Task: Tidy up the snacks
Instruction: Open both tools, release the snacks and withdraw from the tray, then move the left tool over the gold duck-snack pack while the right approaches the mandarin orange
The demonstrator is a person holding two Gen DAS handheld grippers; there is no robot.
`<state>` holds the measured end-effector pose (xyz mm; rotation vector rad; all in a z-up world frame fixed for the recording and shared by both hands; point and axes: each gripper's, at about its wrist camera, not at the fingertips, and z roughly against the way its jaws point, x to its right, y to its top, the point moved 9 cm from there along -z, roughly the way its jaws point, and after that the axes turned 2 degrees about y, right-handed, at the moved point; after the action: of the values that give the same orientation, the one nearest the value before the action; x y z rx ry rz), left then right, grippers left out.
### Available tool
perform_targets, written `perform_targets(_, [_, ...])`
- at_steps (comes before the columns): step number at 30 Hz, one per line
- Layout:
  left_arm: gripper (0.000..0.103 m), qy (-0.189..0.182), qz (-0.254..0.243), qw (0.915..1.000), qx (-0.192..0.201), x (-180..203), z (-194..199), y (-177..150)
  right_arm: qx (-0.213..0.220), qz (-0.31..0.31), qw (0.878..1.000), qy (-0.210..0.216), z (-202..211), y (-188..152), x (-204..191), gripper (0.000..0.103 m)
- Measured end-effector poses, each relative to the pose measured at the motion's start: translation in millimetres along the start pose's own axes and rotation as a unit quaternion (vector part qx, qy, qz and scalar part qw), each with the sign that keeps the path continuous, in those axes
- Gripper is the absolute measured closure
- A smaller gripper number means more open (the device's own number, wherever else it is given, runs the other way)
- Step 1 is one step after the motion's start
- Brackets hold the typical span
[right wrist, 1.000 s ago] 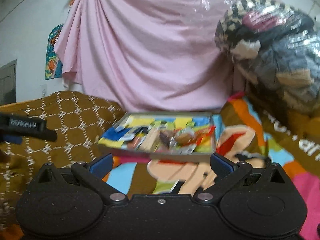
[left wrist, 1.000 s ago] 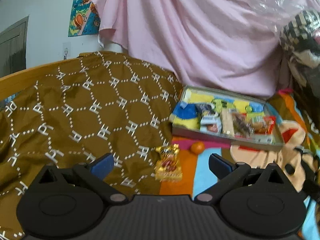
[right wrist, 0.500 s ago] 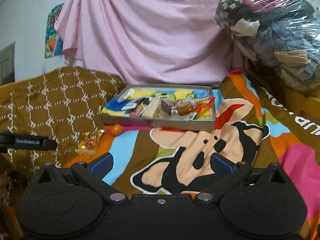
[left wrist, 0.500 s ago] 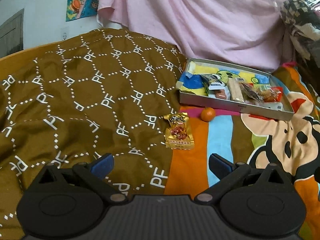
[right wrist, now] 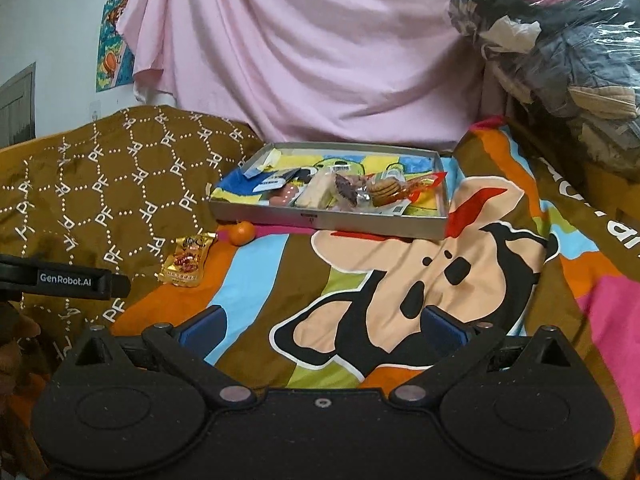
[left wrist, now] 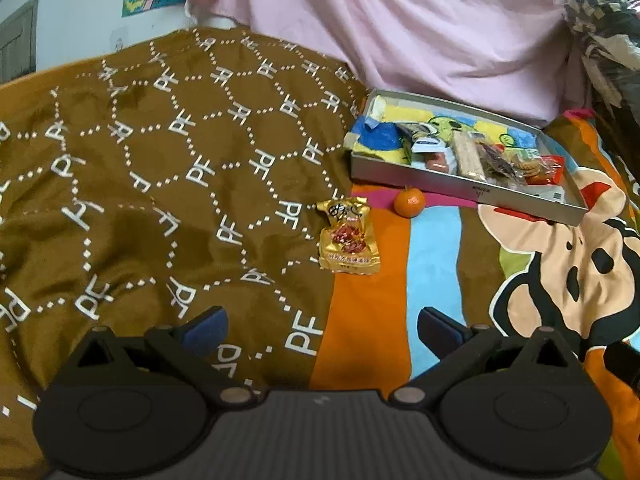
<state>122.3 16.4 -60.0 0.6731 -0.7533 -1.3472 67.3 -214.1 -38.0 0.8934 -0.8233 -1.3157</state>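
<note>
I am reading this as the approach stage of the tidying: most snacks are already lying in the grey tray (left wrist: 460, 186), and two are sitting outside it on the bed, a gold snack packet (left wrist: 349, 241) and a small orange (left wrist: 409, 201). I am holding the left tongs (left wrist: 322, 326) spread wide and empty, pointing toward the gold packet, which is lying ahead of the jaws on the seam between the brown patterned blanket (left wrist: 160, 168) and the striped cartoon sheet (left wrist: 436, 264). The right tongs (right wrist: 320, 326) are likewise gaping wide with nothing between them, facing the tray over the sheet. My next move, I am judging, is to be bringing the left tongs forward and down over the packet, pinching it across its flat body and carrying it into the tray. The packet is looking shiny and crinkled, with red print and a crimped top, so it may be slipping or buckling under a pinch. The orange is sitting just beside the tray's near wall; whether it is touching I cannot tell.
</note>
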Motion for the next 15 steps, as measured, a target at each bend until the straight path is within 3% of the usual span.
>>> perform_targets(8, [0.000,0.016,0.013,0.9997,-0.011,-6.9,-21.6,6.7,-0.019,0.005,1.000,-0.002,-14.4,-5.6,-3.3,0.001])
perform_targets(15, [0.000,0.013,0.005,0.9999,0.006,-0.1,-44.7,27.3,-0.023,0.012,1.000,0.004,-29.2,-6.6,-10.8,0.001])
